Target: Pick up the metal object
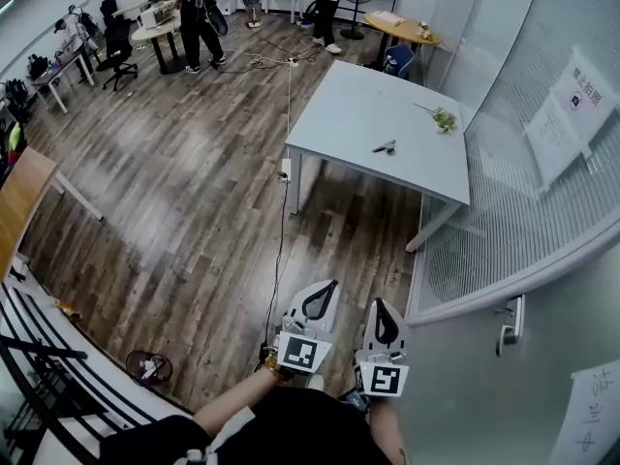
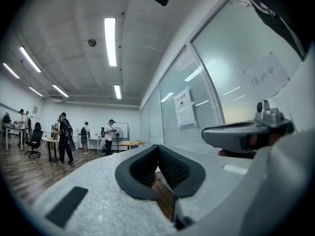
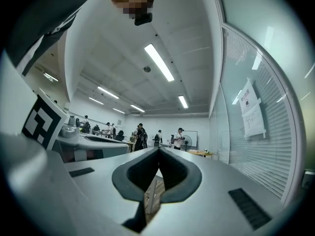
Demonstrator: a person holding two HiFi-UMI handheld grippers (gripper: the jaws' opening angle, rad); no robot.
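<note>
The metal object (image 1: 385, 147), small and dark, lies on the grey table (image 1: 349, 114) far ahead in the head view, near the table's right side. Both grippers are held close to my body, well short of the table and over the wooden floor. My left gripper (image 1: 332, 284) is shut, tips meeting with nothing between them, as the left gripper view also shows (image 2: 157, 146). My right gripper (image 1: 376, 303) is beside it, also shut and empty (image 3: 159, 149). The metal object cannot be made out in either gripper view.
A small green sprig (image 1: 444, 119) lies on the table's far right. A glass partition (image 1: 542, 192) and a door with a handle (image 1: 511, 320) run along the right. A cable (image 1: 279, 250) trails across the floor. People (image 1: 199, 13) and desks stand at the back.
</note>
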